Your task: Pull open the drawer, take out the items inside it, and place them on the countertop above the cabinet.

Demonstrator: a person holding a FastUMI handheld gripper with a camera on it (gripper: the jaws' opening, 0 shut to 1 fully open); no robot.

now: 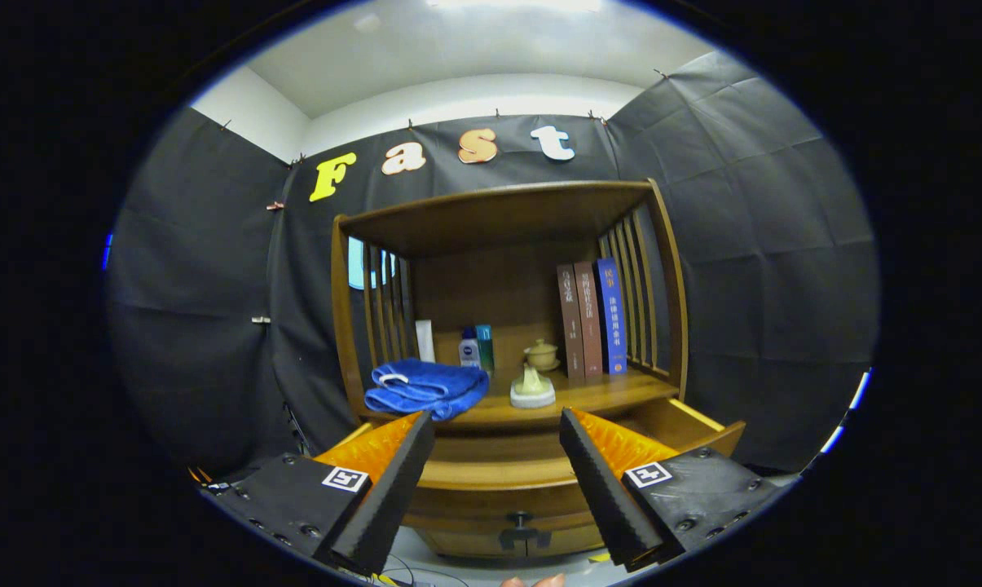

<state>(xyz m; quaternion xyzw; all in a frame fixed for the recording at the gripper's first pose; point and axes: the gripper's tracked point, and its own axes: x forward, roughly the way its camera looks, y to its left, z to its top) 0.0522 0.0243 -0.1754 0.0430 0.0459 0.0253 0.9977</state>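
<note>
The hand-held gripper (497, 444) hung empty, fingers spread wide, above the pulled-out drawer (499, 473); a blue towel (425, 388) lay on the worktop (613, 393); best tilt down to see the drawer's contents before reaching in.

Three upright hardcover books (592, 319), two brown and one blue, stand against the shelf's right slatted side. A white tube (424, 341), a small white bottle (469, 349) and a teal box (485, 346) line the shelf's back edge.
</note>
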